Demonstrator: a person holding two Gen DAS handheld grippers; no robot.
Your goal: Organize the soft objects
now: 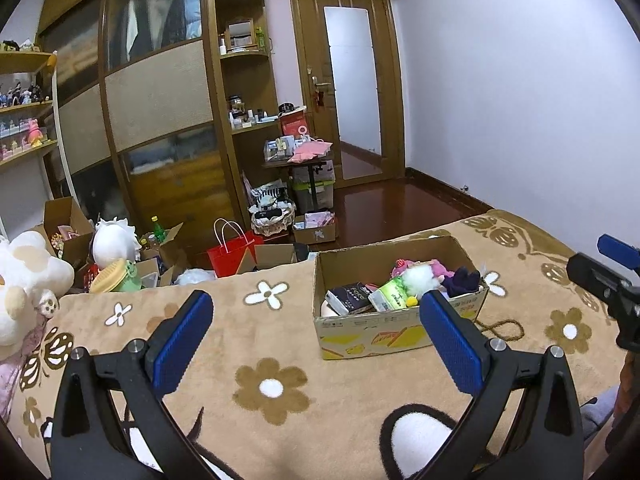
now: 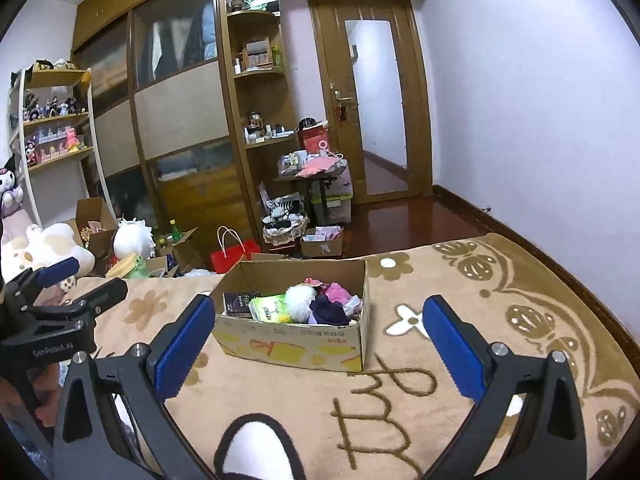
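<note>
The cardboard box near the blanket's far edge already holds soft items, both the left gripper and right gripper spread empty, so little seems left.

On the blanket a cardboard box sits at twelve o'clock; tissue packs inside at nine, socks at three

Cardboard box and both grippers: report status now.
Left gripper open, empty. Right gripper open, empty. Cardboard box on the blanket, holding tissue packs, white pompom, dark sock. Nothing between grippers and box.
</note>
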